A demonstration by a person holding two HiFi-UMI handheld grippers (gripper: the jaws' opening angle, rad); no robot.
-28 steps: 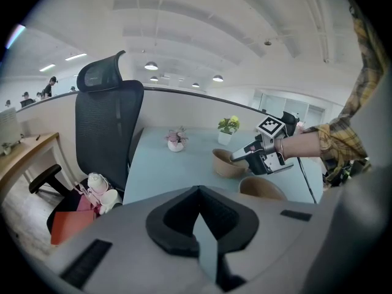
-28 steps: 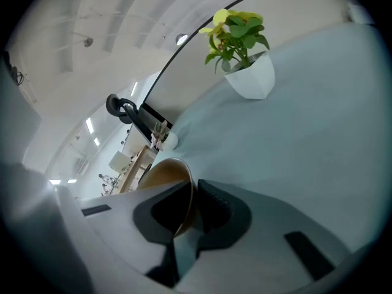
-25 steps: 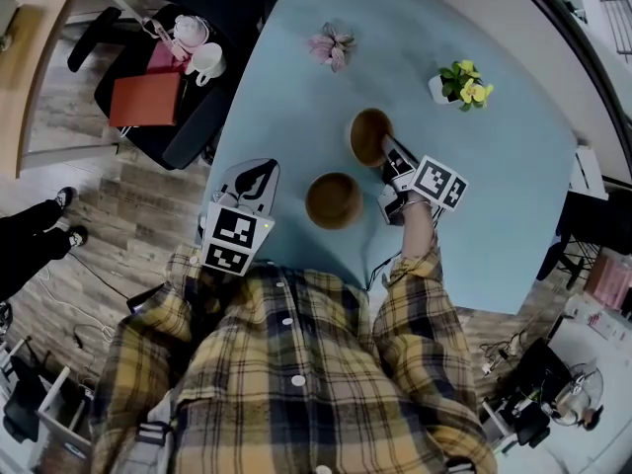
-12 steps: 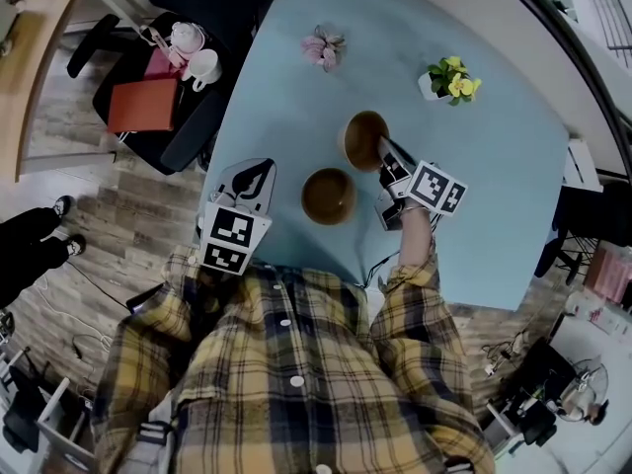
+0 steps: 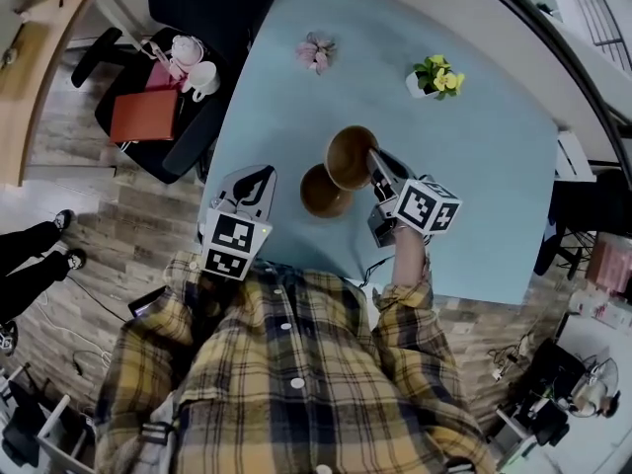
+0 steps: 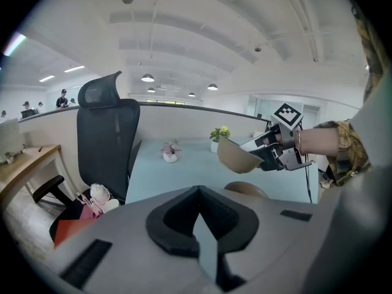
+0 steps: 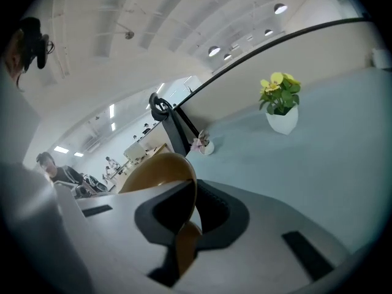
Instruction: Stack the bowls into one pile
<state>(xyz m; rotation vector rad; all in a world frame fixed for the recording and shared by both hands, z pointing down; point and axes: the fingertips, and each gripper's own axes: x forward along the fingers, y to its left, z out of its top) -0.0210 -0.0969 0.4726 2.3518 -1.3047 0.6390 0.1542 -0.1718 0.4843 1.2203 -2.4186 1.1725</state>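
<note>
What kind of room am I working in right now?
Most likely an open-plan office: a black office chair beside the light-blue table, a wooden desk nearby, and ceiling downlights above a long partition.

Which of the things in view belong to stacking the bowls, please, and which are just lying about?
Part of the job:
- lifted bowl, its rim clamped in the right gripper
- resting bowl

Just lying about:
- yellow flowers
- pink flowers
- chair
- red folder
</note>
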